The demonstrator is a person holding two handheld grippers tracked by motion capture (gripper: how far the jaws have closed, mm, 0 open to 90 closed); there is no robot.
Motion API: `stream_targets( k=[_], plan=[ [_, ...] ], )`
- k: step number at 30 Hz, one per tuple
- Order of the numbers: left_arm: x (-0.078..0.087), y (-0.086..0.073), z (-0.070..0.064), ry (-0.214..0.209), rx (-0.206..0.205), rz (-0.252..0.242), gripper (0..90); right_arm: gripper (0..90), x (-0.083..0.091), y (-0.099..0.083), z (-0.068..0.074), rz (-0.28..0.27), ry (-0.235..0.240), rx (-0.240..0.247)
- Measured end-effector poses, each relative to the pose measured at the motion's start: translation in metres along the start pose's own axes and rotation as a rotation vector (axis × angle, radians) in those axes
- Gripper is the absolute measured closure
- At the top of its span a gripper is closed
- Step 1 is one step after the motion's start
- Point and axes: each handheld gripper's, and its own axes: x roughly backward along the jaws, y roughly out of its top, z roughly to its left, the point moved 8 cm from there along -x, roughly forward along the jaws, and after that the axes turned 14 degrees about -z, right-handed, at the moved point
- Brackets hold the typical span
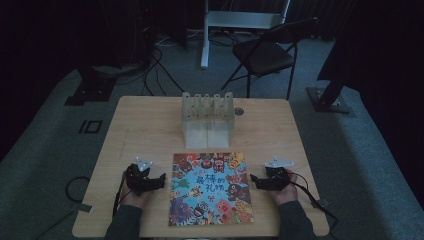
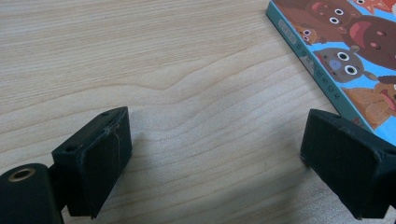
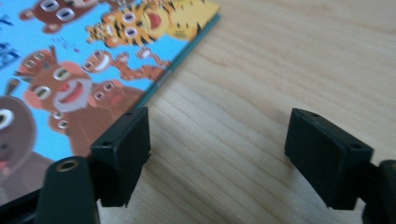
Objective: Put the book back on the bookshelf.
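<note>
While both claws rest low on the wooden table (image 1: 150,125), a picture book (image 1: 210,189) lies flat between them.

Left gripper (image 1: 161,181), jaws spread, points inward at the book's edge just beside it; right gripper (image 1: 252,180), jaws spread too, mirrors it. Beyond stand a clear rack (image 1: 207,119), a folding chair (image 1: 267,52) and grey carpet.

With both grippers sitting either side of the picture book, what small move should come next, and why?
Probably ease the right gripper inward until its jaws straddle the book's right edge. The book lies flat and closed on the table, both grippers are open and empty, and the slotted rack behind stands empty. The left gripper could steady the other edge.
</note>
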Motion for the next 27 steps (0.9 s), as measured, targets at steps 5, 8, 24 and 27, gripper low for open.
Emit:
stream_targets(
  k=[5,8,24,27],
  plan=[
    [0.000,0.000,0.000,0.000,0.000,0.000,9.0,33.2,0.010,0.016,0.004,-0.063,-0.006,0.010],
    [0.000,0.000,0.000,0.000,0.000,0.000,9.0,36.0,0.014,0.023,0.008,-0.083,-0.015,0.034],
    [0.000,0.000,0.001,0.011,0.008,-0.002,9.0,54.1,0.028,0.060,0.022,-0.156,0.009,0.056],
    [0.000,0.000,0.001,0.011,0.007,-0.001,9.3,54.7,0.025,0.067,0.025,-0.161,0.024,0.062]
  ],
)
